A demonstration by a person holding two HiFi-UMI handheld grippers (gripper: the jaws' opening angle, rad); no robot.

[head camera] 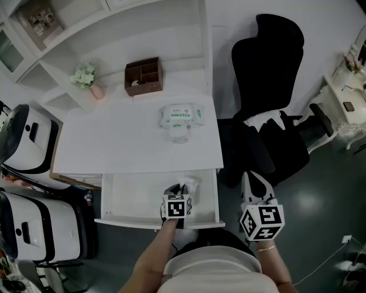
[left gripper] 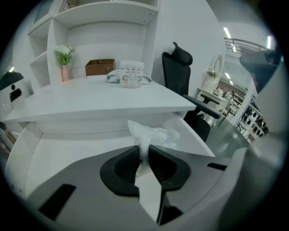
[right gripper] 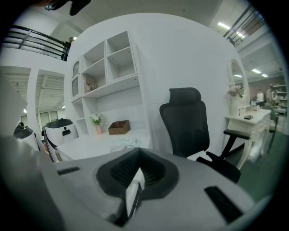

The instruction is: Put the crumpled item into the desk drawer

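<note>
The left gripper [left gripper: 143, 152] pinches the crumpled white tissue [left gripper: 152, 135] over the open white desk drawer [head camera: 128, 197], apparently to release it inside, while the empty right gripper [right gripper: 135, 175] hangs aside, jaws together.

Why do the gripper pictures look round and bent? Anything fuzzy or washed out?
Left gripper view: a wide-angle lens gives black corners and bends the shelves; the crumpled tissue is soft, close to the lens. Right gripper view: same round frame, ceiling lights glaring. Head view: even light, white drawer nearly washed out.
</note>
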